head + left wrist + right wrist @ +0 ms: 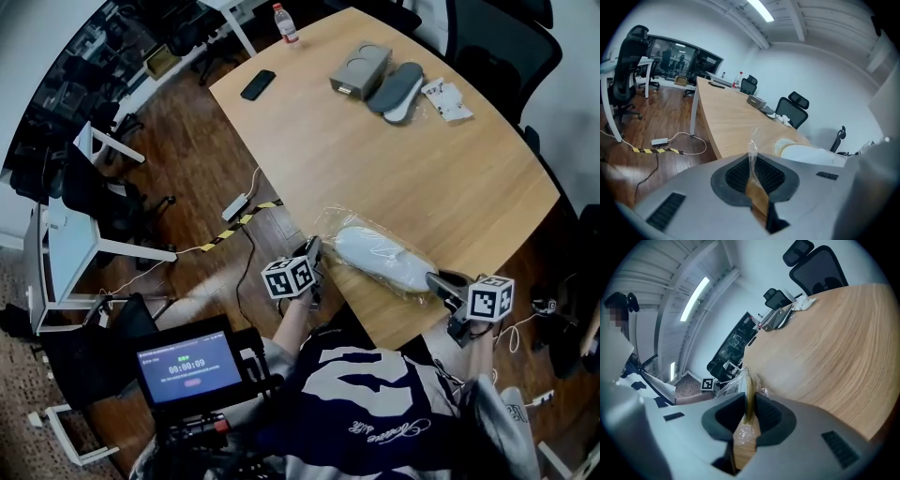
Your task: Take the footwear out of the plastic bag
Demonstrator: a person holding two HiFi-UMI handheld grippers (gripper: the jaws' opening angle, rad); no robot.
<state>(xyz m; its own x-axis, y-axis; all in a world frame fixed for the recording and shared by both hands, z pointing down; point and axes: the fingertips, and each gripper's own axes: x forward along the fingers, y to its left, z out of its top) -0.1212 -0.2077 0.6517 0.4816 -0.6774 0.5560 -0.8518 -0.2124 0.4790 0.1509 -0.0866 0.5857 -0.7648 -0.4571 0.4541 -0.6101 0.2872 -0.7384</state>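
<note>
At the table's [375, 159] near edge, a white slipper [382, 255] lies inside the plastic bag [335, 221]. The left gripper [314, 251] and right gripper [441, 280] each pinch film at opposite ends, jaws nearly closed. Judged light and soft, with slippery film; best gripped by the slipper's body.

My left gripper [316, 247] points forward and down, its jaws pinched tight on one end of the plastic bag [330, 223]. My right gripper [439, 279] clamps the other end, tilted likewise, both forearms stretched out.
</note>
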